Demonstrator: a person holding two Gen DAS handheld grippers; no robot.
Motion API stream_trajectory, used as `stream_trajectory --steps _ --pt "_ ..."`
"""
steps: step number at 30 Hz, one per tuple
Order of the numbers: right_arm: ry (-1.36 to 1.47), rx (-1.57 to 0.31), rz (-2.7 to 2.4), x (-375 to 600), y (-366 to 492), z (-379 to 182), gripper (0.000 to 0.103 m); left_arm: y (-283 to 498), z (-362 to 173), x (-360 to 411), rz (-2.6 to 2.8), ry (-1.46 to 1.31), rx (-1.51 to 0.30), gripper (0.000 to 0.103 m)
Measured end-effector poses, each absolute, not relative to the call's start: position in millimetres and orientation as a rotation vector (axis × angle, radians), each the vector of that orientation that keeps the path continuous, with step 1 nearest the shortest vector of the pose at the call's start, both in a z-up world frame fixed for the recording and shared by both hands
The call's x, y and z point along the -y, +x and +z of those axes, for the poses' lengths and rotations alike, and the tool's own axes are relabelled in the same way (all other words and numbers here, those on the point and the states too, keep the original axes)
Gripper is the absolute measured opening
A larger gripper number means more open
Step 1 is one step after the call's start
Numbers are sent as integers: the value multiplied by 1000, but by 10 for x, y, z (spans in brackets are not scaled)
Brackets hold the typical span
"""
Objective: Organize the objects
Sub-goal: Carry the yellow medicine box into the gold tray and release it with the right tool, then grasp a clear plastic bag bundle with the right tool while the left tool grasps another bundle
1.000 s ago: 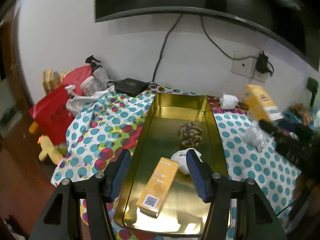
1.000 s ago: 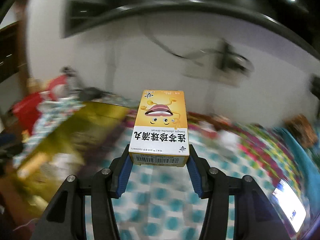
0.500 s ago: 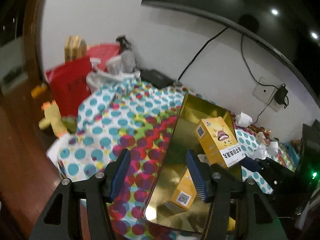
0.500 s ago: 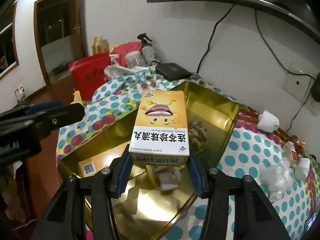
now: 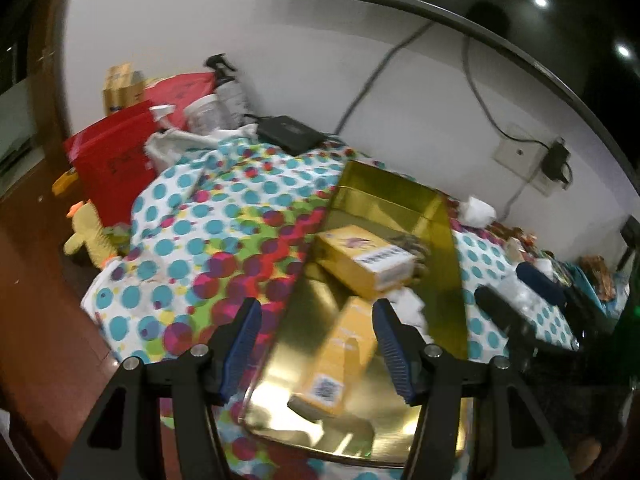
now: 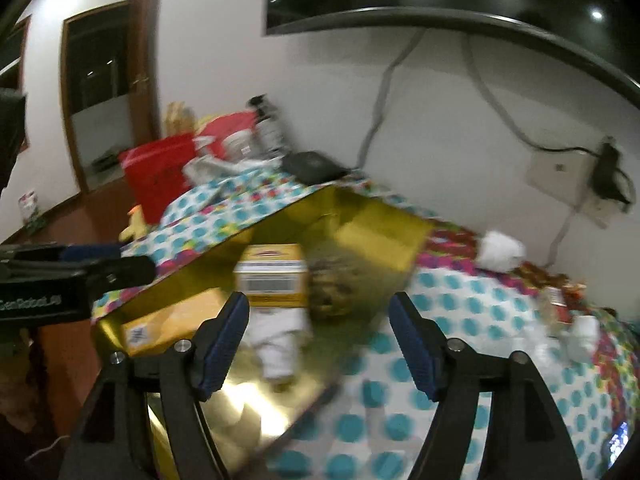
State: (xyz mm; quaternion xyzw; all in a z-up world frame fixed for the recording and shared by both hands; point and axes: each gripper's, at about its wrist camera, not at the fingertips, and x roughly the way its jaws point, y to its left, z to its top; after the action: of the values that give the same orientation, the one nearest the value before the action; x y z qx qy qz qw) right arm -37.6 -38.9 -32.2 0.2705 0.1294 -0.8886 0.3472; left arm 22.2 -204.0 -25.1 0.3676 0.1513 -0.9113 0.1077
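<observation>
So, both my grippers, left gripper and right gripper, sit with jaws spread and empty. Centre frame, the shiny gold metal tray holds two yellow cardboard medicine boxes, a brown knotted rope ball and white crumpled tissue. White bits at right look left over. Labels blurred: barcode, QR code only.

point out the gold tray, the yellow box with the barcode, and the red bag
gold tray (image 5: 458, 280), left wrist view, on its right wall
yellow box (image 6: 272, 280), right wrist view, on its barcode end
red bag (image 5: 116, 160), left wrist view, on its front face
</observation>
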Motion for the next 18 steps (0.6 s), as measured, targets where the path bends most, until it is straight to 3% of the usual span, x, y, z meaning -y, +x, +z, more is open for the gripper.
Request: stream_trajectory --steps 12,18 --pt "893 -211 -2573 -974 -1096 -508 69 -187 -218 952 -2856 1234 -253 59" --pt "1007 -129 -2567 -1245 -1397 -676 60 -395 -302 481 -2893 1311 -116 59"
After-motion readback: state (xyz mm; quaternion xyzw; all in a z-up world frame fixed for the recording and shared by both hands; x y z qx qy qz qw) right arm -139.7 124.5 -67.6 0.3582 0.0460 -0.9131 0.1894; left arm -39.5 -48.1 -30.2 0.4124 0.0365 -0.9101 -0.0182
